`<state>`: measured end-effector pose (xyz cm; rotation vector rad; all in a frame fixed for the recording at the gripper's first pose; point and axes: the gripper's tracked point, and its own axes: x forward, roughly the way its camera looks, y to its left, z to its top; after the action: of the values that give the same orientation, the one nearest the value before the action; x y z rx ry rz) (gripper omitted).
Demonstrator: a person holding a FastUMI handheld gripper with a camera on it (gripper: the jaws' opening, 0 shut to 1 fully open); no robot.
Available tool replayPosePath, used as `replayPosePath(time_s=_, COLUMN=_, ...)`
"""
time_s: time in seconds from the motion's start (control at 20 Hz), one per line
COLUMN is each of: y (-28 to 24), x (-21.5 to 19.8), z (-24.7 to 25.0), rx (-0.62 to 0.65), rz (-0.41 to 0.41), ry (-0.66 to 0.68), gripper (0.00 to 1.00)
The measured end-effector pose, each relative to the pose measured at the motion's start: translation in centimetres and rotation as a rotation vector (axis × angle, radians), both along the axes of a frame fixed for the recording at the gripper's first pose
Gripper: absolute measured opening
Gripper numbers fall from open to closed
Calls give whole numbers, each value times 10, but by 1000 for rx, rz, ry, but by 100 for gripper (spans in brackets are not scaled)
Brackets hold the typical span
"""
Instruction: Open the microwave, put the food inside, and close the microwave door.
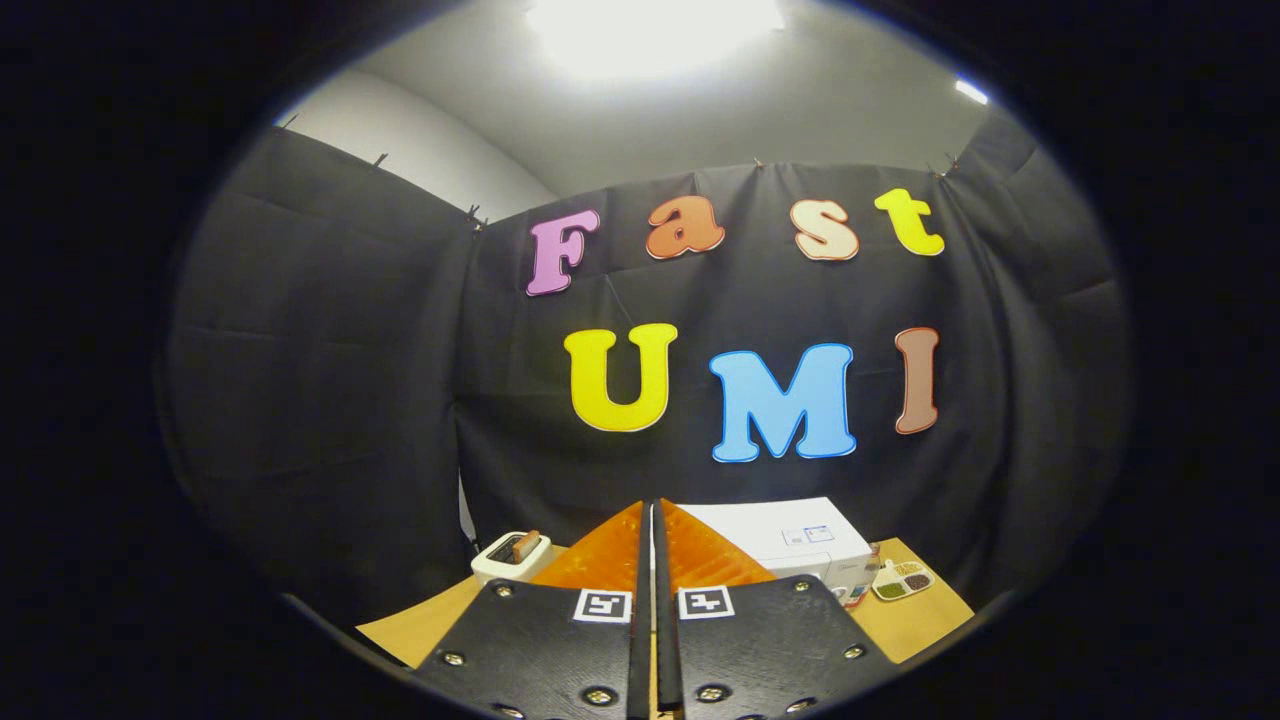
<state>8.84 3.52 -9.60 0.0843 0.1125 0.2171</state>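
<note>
At the far left of the wooden table (915, 625) stood a small white toaster (510, 556). A brown slice of bread (526, 545) stood upright in its top slot and rose above the housing. The toaster sat beyond the left finger and just to its outer side, near the table's rear edge and close to the black cloth wall (320, 400).

The gripper (652, 520) was raised above the table and pointed toward the back of the booth. Its two fingers (600, 560) were drawn together, with only a thin slit between them along their full length. Nothing lay between them, and they touched no object. A square marker tag (602, 605) was fixed to each finger mount.

The white microwave (790, 540) stood beyond the right finger and was partly hidden by it. Its flat top faced the camera, and a small label (810, 535) was visible on that top. The door side could not be made out from this angle, so whether the door was ajar could not be told.

To the right of the microwave, just beside its lower corner, lay the divided food dish (902, 580). Its compartments held green, yellowish and dark contents. The dish rested flat on the table, well apart from the fingers.
</note>
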Motion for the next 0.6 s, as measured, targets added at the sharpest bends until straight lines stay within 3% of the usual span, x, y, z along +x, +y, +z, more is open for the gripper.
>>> replayPosePath(time_s=0.25, y=-12, x=-4, z=20, rx=1, rz=-55, ry=-36, gripper=3)
replayPosePath(time_s=0.3, y=-9, x=-6, z=26, rx=2, rz=-54, ry=-52, gripper=11)
replayPosePath(time_s=0.45, y=-12, x=-11, z=32, rx=-66, rz=-80, ry=-90, gripper=93)
replayPosePath(time_s=0.6, y=-14, x=-13, z=29, rx=-110, rz=-114, ry=-87, gripper=96)
